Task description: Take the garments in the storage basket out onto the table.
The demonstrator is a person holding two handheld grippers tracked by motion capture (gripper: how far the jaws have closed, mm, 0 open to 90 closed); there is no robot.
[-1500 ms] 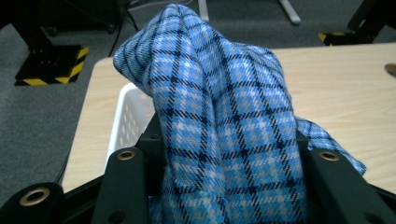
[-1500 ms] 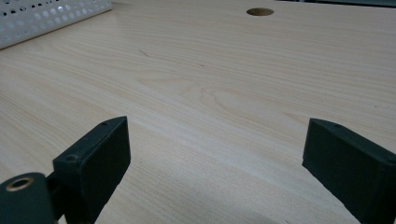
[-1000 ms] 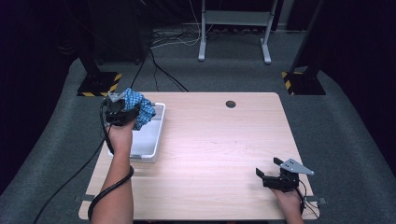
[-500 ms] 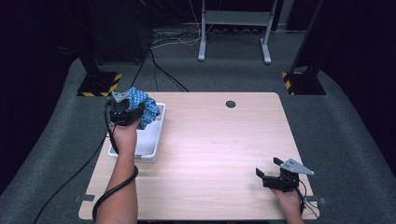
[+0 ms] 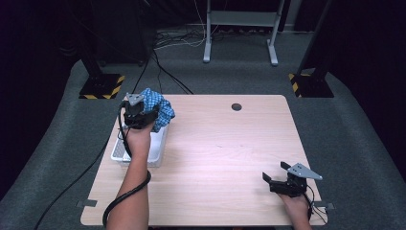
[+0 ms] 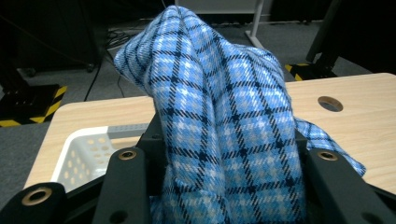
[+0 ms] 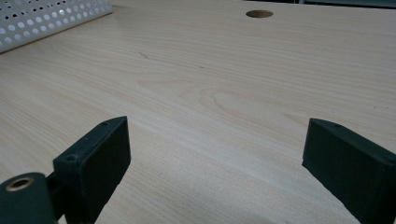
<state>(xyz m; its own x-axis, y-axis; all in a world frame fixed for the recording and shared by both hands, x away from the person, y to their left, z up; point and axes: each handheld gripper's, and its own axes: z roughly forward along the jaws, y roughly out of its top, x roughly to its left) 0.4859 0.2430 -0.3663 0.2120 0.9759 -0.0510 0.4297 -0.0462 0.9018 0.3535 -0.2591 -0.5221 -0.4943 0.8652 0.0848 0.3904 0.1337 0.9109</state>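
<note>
A blue checked cloth is bunched up in my left gripper, which is shut on it and holds it above the far end of a white perforated basket at the table's left. In the left gripper view the cloth rises in a thick fold between the two black jaws, with the basket below at the left. My right gripper rests low near the table's front right, open, with bare wood between its jaws.
The light wooden table has a round cable hole near its far edge. Grey carpet surrounds it, with cables, a metal stand and black-and-yellow striped bases beyond the far side.
My left hand has carried the cloth a little to the right, from the basket's far left toward its right rim. The right gripper has stayed where it was.
</note>
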